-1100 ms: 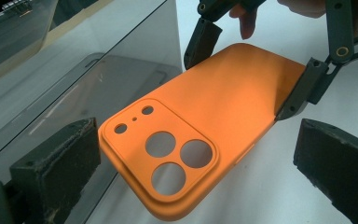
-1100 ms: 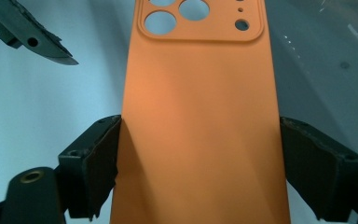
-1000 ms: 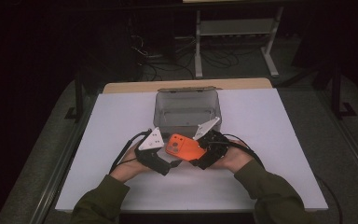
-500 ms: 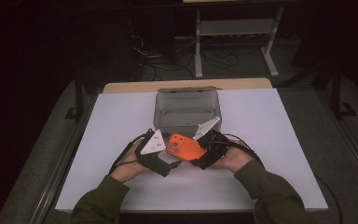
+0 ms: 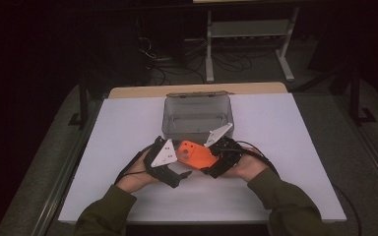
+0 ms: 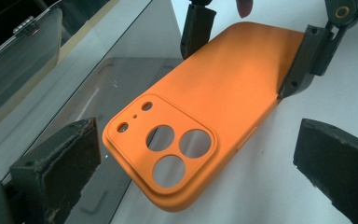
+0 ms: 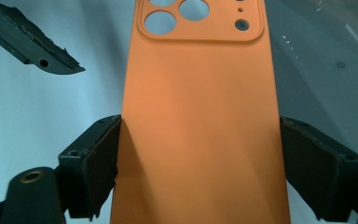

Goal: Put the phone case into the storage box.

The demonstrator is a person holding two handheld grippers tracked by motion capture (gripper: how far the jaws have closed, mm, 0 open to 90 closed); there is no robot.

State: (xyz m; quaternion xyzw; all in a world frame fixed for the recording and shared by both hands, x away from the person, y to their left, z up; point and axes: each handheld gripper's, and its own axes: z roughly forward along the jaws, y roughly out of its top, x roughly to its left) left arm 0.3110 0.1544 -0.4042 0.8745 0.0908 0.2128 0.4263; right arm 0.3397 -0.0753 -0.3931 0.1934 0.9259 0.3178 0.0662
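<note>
An orange phone case with camera cut-outs hangs just above the white table, in front of a clear box. My right gripper is shut on it. In the right gripper view its pads press on both long edges of the phone case. My left gripper stands open at the case's camera end. In the left gripper view the left gripper has a wide jaw on each side of the phone case, with a gap on both sides.
A clear plastic box with its lid tipped back stands at the middle of the table, just beyond the grippers. Its wall lies close beside the left gripper. Cables trail from both hands toward the front edge.
</note>
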